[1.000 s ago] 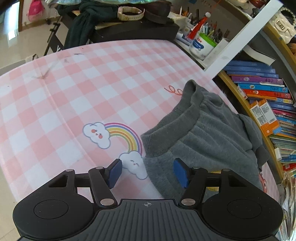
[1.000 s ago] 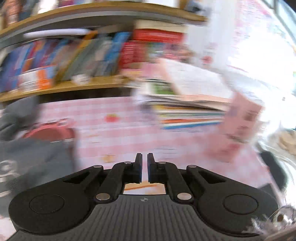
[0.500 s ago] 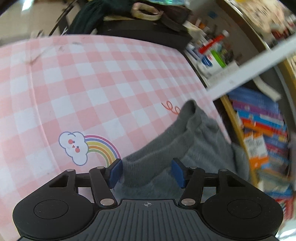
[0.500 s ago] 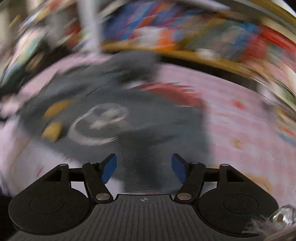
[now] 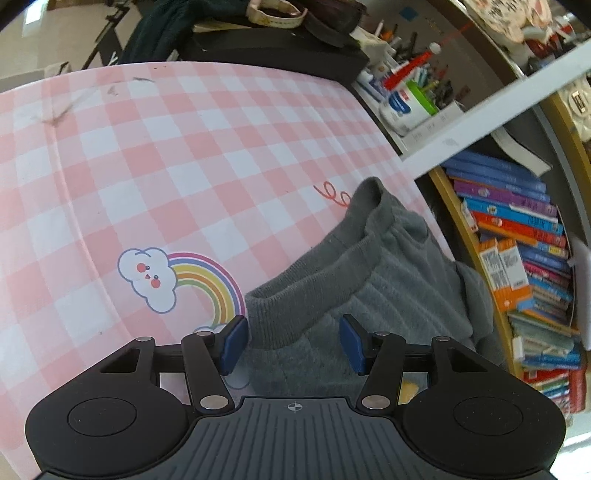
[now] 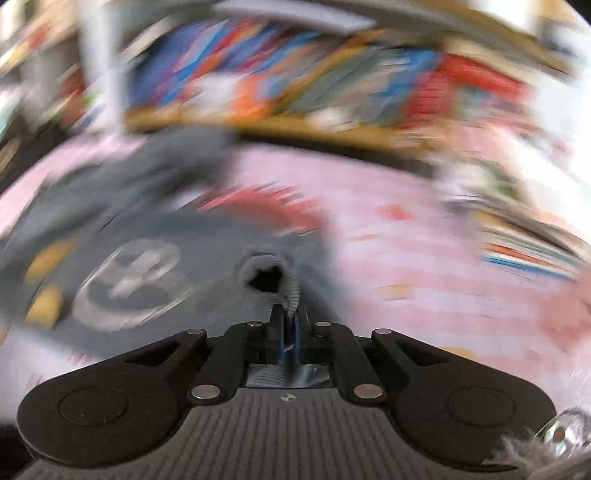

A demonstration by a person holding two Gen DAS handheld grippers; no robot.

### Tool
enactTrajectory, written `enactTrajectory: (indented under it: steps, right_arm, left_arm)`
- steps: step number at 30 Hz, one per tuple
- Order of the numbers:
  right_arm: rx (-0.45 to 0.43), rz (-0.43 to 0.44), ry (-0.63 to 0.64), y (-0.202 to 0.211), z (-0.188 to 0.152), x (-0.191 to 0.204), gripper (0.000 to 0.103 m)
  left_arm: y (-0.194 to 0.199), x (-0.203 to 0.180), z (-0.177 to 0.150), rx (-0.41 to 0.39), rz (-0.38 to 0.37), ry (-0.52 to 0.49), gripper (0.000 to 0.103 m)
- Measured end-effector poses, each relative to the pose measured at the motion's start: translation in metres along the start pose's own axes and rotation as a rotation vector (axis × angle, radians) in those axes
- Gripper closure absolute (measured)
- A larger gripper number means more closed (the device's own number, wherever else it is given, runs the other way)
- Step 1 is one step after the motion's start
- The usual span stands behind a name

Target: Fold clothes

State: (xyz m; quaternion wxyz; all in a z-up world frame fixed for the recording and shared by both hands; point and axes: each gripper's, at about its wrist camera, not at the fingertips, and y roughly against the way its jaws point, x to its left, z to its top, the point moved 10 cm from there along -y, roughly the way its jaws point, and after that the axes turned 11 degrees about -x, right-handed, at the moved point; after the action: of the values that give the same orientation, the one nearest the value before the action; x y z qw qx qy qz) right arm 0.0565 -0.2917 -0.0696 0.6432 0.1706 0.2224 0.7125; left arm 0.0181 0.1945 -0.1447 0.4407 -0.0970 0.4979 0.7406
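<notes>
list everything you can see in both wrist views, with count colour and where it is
sweatshirt: one, grey, crumpled at the right side of the table; a round white print shows in the right wrist view
tablecloth: one, pink and white check with a rainbow and cloud print, covering the table
books: many, mixed colours, stacked on a curved wooden shelf right of the table
pen holder: one, white and green, stuffed with pens, beyond the table's far right corner
dark clothing: one pile, dark green, behind the table's far edge
left gripper: one, black with blue pads, open around the sweatshirt's ribbed hem
right gripper: one, black, shut on a grey ribbed cuff; view blurred
</notes>
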Motion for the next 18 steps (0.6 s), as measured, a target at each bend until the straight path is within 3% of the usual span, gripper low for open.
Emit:
enactTrajectory:
  steps: [3, 4, 6, 9, 12, 14, 16, 18]
  right_arm:
    - [-0.061, -0.164, -0.069, 0.011, 0.022, -0.059, 0.098]
    - [-0.070, -0.196, -0.092, 0.015, 0.028, -0.075, 0.098]
    - [-0.075, -0.220, -0.133, 0.022, 0.034, -0.097, 0.098]
    - [-0.049, -0.238, -0.142, 0.029, 0.030, -0.108, 0.098]
    - [0.030, -0.214, -0.150, 0.027, 0.013, -0.103, 0.098]
    - [0.104, -0.167, -0.170, 0.021, -0.006, -0.093, 0.098]
    - [0.183, -0.084, -0.196, 0.020, -0.029, -0.072, 0.098]
    - [0.247, -0.022, -0.186, 0.017, -0.049, -0.051, 0.098]
  left_arm:
    - [-0.002, 0.001, 0.001, 0.009, -0.001, -0.005, 0.054]
    - [-0.003, 0.002, 0.001, 0.013, 0.001, -0.002, 0.068]
    - [-0.006, 0.007, 0.003, 0.021, 0.005, 0.008, 0.085]
    - [-0.010, 0.011, 0.007, 0.026, -0.024, 0.031, 0.093]
    - [-0.004, 0.012, 0.024, -0.028, -0.047, 0.058, 0.095]
    - [0.009, 0.012, 0.050, -0.119, -0.065, 0.055, 0.095]
    - [0.016, 0.013, 0.074, -0.192, -0.043, -0.011, 0.095]
    - [0.015, 0.024, 0.090, -0.213, 0.012, -0.045, 0.095]
